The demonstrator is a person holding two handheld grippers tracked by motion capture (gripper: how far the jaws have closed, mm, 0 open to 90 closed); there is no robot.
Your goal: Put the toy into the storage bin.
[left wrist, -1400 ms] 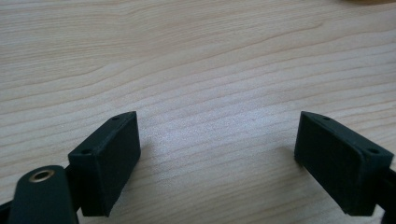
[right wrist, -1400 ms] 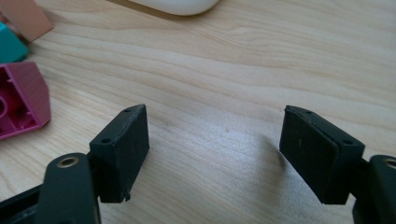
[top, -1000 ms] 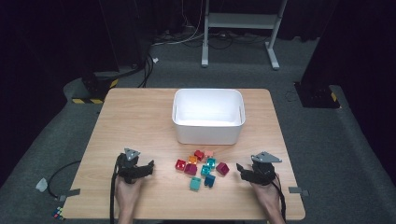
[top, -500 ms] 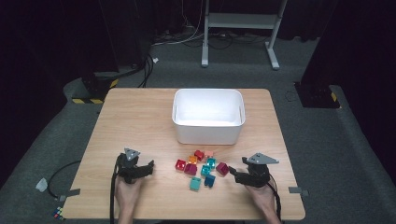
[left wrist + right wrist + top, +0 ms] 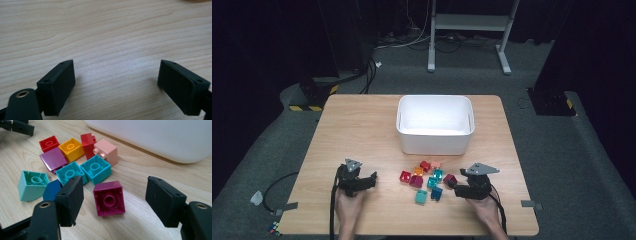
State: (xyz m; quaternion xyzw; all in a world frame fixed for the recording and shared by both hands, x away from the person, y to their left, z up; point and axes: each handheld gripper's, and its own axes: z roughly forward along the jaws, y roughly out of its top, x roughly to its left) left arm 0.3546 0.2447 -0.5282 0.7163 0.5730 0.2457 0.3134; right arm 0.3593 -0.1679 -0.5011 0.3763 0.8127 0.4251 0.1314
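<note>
A cluster of several small coloured bricks lies on the wooden table in front of a white bin. My right gripper points left at the cluster's right edge. Its jaws have just been closing, and in the right gripper view the right gripper straddles a magenta brick lying studs-down, with the pads clear of it on both sides. That magenta brick is the rightmost of the cluster. My left gripper rests left of the bricks, and the left gripper stands open over bare wood.
Beyond the magenta brick sit two teal bricks, a pink one, a red one, an orange one and a mint one. The bin's wall rises just behind them. Cables and a metal stand are on the floor past the table.
My right gripper has moved left toward the bricks and now reaches the magenta brick. The left gripper has stayed where it was.
</note>
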